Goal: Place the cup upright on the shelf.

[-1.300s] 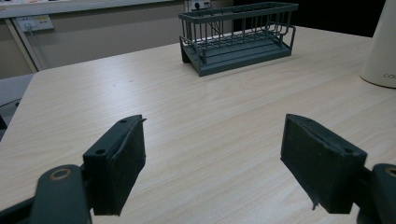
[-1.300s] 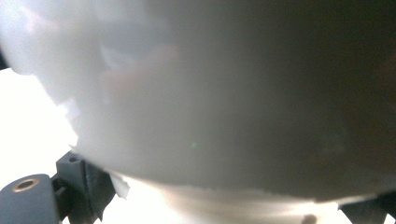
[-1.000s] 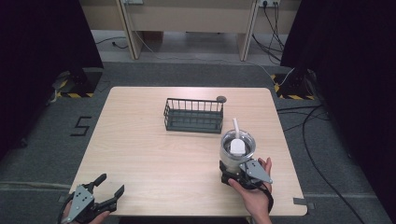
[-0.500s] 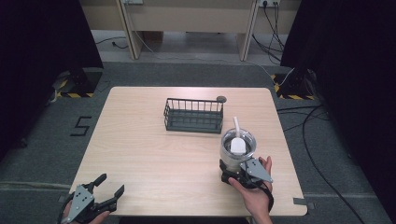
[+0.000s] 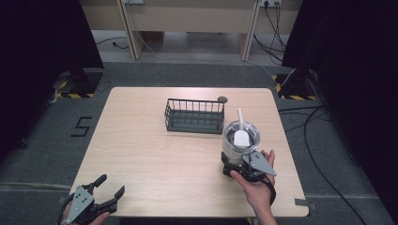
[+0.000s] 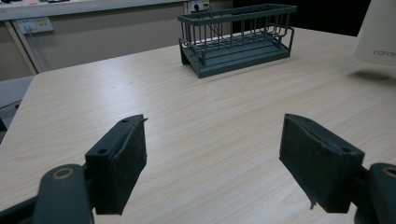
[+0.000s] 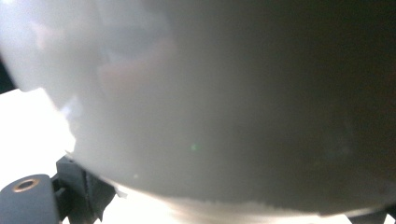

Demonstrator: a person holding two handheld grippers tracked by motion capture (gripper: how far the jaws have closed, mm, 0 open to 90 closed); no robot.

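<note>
A pale round container [image 5: 241,140] with a white utensil standing in it sits at the table's right front. My right gripper [image 5: 238,162] is shut on its lower part, with a hand behind it. In the right gripper view the container's wall [image 7: 224,102] is pressed close, and one dark pad [image 7: 86,186] touches it at the lower left. My left gripper [image 5: 110,184] stands open at the front left edge of the table, with nothing between its jaws [image 6: 212,154]. From there the container [image 6: 378,32] shows at the far right.
A dark wire basket [image 5: 195,116] stands empty at the table's middle back, also ahead in the left gripper view [image 6: 238,37]. A small dark disc [image 5: 222,99] lies behind it. Bare wooden table [image 5: 141,140] stretches between basket and left gripper.
</note>
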